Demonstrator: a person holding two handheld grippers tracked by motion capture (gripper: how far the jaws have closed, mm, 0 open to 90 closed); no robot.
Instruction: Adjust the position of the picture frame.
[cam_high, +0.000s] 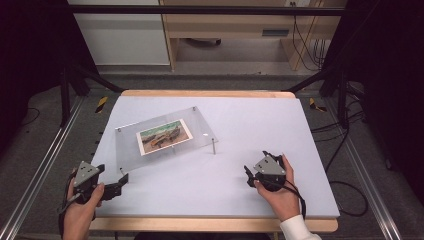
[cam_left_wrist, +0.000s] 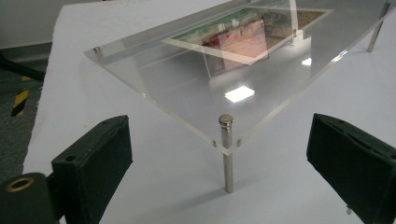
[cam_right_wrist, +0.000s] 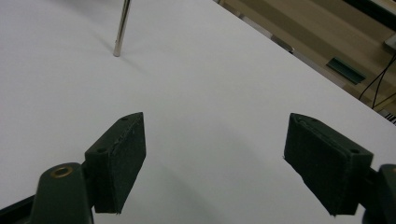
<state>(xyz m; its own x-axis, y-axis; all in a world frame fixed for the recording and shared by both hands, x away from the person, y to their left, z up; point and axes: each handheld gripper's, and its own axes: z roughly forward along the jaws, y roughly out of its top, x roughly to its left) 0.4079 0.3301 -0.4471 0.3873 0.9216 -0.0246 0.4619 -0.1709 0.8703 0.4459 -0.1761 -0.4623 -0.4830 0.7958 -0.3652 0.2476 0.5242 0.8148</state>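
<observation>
On the pale bench (cam_high: 300, 150) the clear acrylic frame (cam_high: 150, 152) stands left of centre on metal pins, its near corner post (cam_left_wrist: 226, 154) straight ahead of my spread left gripper (cam_high: 118, 184), much nearer than my right gripper (cam_high: 248, 176), also spread, holding nothing.

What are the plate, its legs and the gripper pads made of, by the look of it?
Plate: clear acrylic or similar, glossy; you see the table through it, and it mirrors the lights. Glass is possible.
Legs: polished metal, probably steel; silvery shine, round cap on top.
Left gripper pads: matte black, slightly textured, likely rubber or foam. Right gripper pads look the same.
</observation>
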